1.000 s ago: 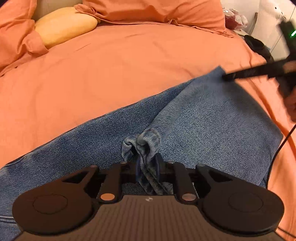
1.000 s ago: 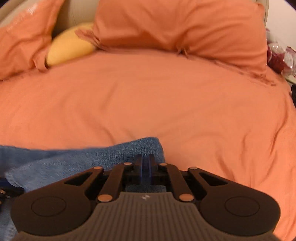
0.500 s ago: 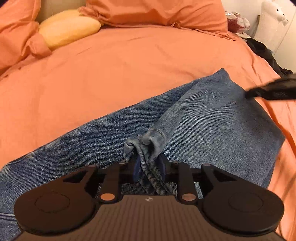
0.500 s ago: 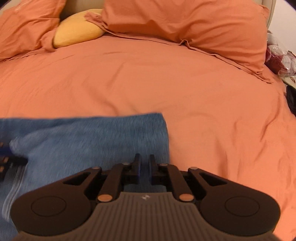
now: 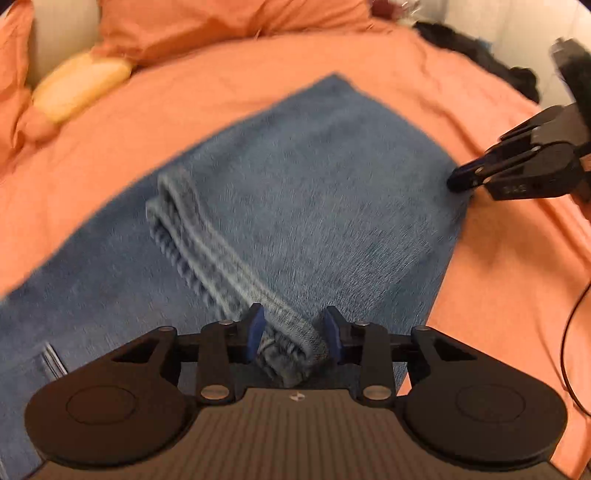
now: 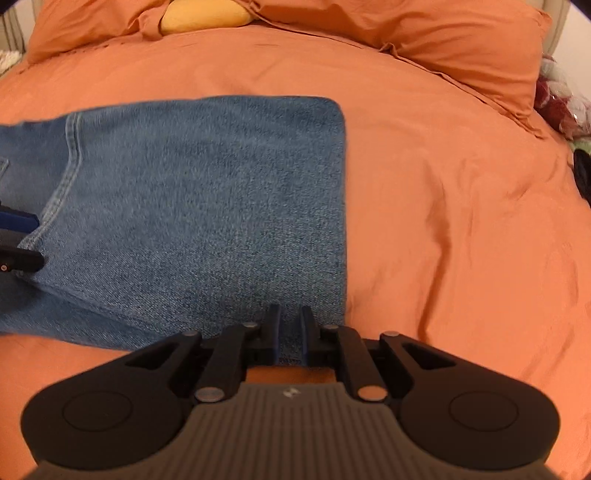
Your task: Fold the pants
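Blue denim pants (image 5: 303, 177) lie folded on the orange bed, also in the right wrist view (image 6: 207, 199). My left gripper (image 5: 293, 334) has its jaws apart, with the stitched hem (image 5: 236, 273) lying loosely between them. My right gripper (image 6: 288, 325) hovers over the near edge of the fold with a narrow gap between its fingers and nothing pinched. It shows in the left wrist view (image 5: 458, 181) at the right edge of the denim. The left gripper's fingers (image 6: 18, 240) show at the left edge of the right wrist view.
An orange duvet (image 6: 443, 206) covers the bed. Orange pillows (image 6: 461, 40) and a yellow cushion (image 6: 203, 16) lie at the head. Dark clothing (image 5: 480, 55) lies off the bed's far right. A black cable (image 5: 569, 339) hangs at the right.
My left gripper has opened and let go of the hem it was pinching. My right gripper has pulled back from the fold's far corner to its near edge. The folded leg now lies flat.
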